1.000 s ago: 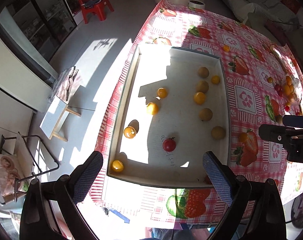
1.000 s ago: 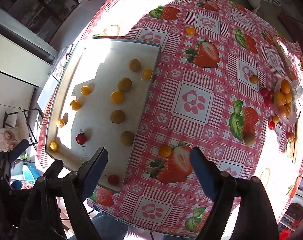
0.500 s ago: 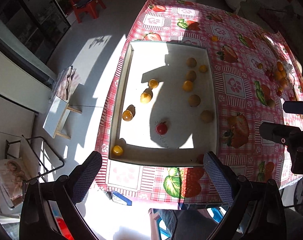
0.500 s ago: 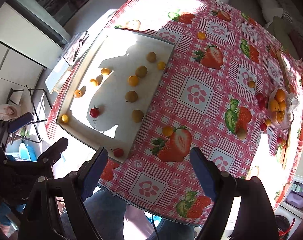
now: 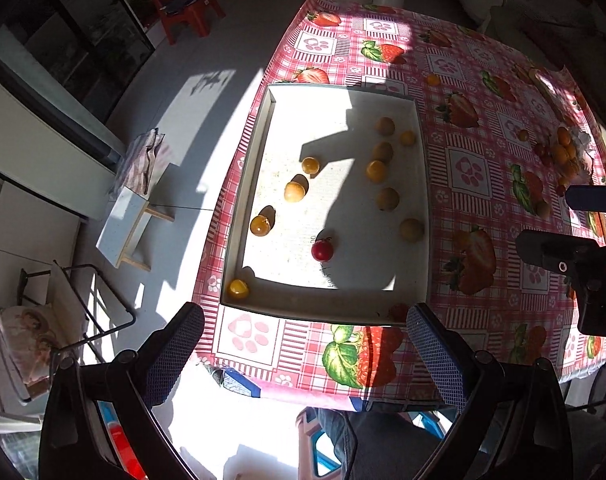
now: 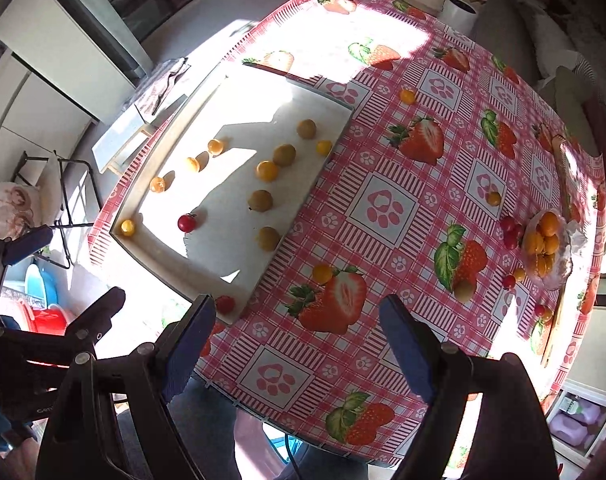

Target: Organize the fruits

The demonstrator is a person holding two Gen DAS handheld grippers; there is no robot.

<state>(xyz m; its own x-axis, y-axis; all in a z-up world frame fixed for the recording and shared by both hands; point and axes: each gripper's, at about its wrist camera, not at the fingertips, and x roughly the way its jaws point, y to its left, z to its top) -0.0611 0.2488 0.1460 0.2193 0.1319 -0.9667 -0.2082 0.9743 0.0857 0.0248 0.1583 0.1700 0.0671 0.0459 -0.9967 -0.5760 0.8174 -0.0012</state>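
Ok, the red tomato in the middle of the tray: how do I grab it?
Come straight down on the red tomato and close across its round middle. It sits alone on the tray floor, stem roughly upward, nothing touching it. Both grippers hang open, well above.

Shallow white rectangular tray (image 5: 422, 216) sits mid-frame in left wrist view, low rim all round. Inside, round yellow and brownish fruits (image 5: 387, 199) cluster twd its right side, a diagonal string of orange ones (image 5: 294, 191) on the left w/ a small red cherry tomato (image 5: 322, 250) lower centre; bare floor betw. them and along the top. In right wrist view, pink checked strawberry-print counter (image 6: 383, 204) mid-frame is mostly bare; clear plastic bag of orange fruits (image 6: 545, 240) crowds the right edge.
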